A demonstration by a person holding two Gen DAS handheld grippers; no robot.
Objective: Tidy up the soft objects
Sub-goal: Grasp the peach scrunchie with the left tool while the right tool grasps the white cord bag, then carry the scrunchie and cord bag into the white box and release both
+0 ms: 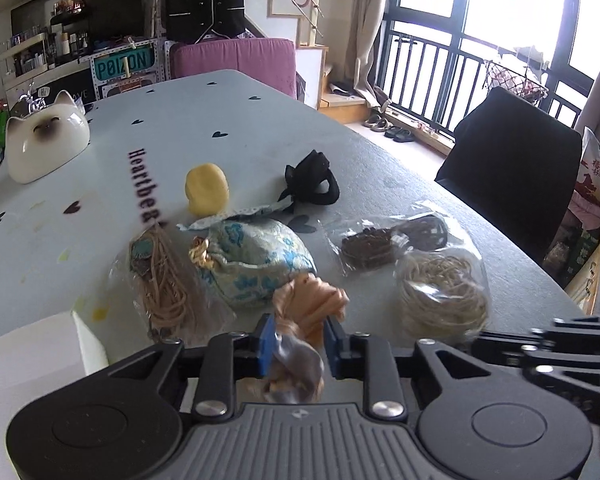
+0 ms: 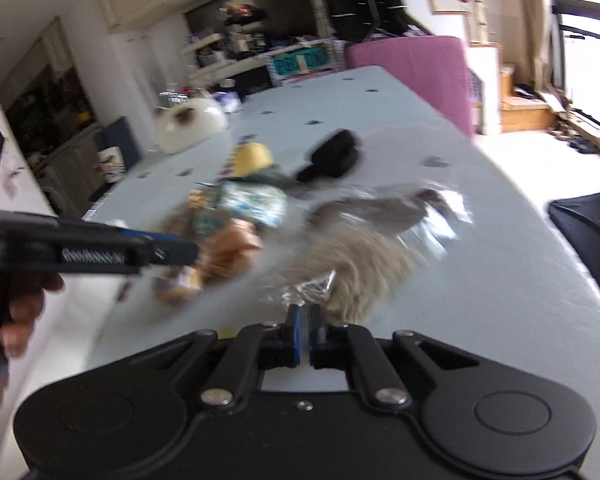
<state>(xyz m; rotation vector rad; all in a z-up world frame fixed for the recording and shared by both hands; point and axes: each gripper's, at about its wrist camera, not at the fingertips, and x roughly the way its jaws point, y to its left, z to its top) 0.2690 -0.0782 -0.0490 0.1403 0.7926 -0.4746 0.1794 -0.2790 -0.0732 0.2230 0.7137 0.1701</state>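
Note:
My left gripper (image 1: 298, 334) is shut on an orange fabric bundle (image 1: 310, 304) just above the grey table (image 1: 220, 120); the bundle also shows in the right wrist view (image 2: 230, 246). My right gripper (image 2: 303, 314) is shut on the plastic edge of a bagged cream cord coil (image 2: 360, 264), which also shows in the left wrist view (image 1: 440, 292). On the table lie a blue floral pouch (image 1: 256, 260), a bagged tan cord (image 1: 164, 280), a bagged brown cord (image 1: 384, 244), a black fabric piece (image 1: 312, 180) and a yellow sponge (image 1: 206, 188).
A white ceramic cat (image 1: 44, 140) stands at the table's far left. A black chair (image 1: 508, 168) stands at the right side and a pink chair (image 1: 236, 60) at the far end. A white box edge (image 1: 88, 344) lies near the front left.

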